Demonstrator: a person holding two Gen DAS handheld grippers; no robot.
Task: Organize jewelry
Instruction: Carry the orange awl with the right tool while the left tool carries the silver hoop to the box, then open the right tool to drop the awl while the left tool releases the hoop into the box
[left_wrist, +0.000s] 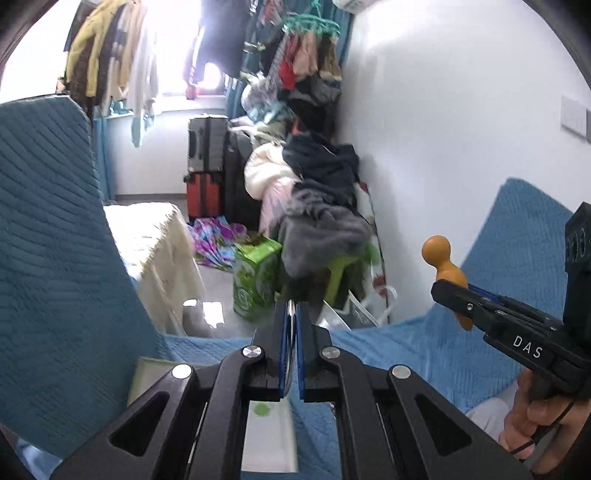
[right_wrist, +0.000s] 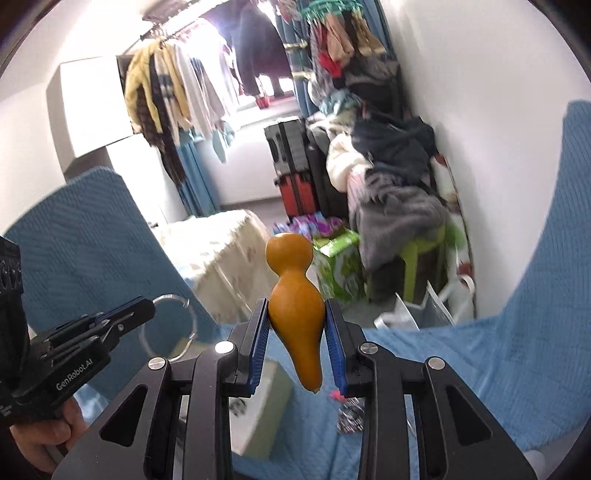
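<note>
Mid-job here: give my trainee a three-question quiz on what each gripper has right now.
1. True or false: the right gripper is shut on the orange gourd.
2. What does the left gripper hold? A) a clear ring B) a necklace C) nothing
3. Fill in: the gourd's narrow tip points ____.

Key: 1 true, both pads press its wide belly. 2 A, the clear ring is pinched at its edge. 3 down, with the round head up.

Black left gripper (left_wrist: 291, 314) and right gripper (right_wrist: 297, 321), blue-padded jaws, silver screws, white lettering.
</note>
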